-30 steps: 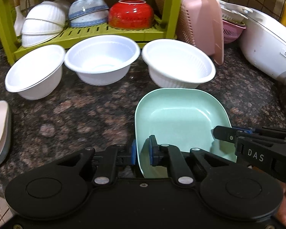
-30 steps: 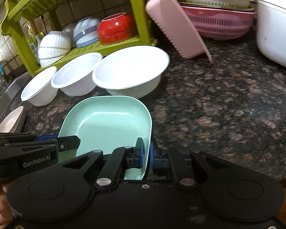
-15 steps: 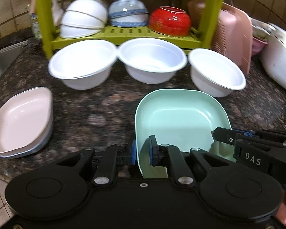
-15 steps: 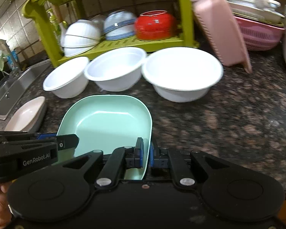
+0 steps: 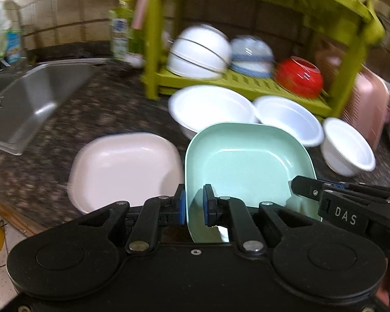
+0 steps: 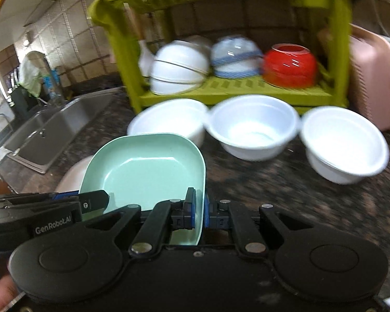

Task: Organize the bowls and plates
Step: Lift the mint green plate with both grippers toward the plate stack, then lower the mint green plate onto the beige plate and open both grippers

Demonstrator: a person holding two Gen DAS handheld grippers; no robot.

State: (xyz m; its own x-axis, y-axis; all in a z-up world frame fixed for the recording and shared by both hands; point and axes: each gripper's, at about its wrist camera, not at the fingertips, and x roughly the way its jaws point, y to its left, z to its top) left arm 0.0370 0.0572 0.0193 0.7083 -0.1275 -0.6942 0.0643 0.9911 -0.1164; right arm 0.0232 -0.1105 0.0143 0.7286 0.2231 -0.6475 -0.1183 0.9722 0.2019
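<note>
Firmly, both the left gripper (image 5: 194, 205) and right gripper (image 6: 199, 210) clamp the smooth, rounded-square mint plate (image 5: 247, 161).

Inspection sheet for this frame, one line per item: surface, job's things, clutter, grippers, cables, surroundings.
Surface: dark speckled stone counter, motion-blurred.
Job's things: mint green plate held off the counter beside the pink plate; three white bowls in a row in front of the rack; white, blue-banded and red bowl upturned on the green dish rack.
Clutter: bottles behind the sink; pink basket leaning by the rack.
Grippers: left gripper and right gripper both clamp the plate's near rim.
Cables: nothing seen.
Surroundings: steel sink, tiled wall.
</note>
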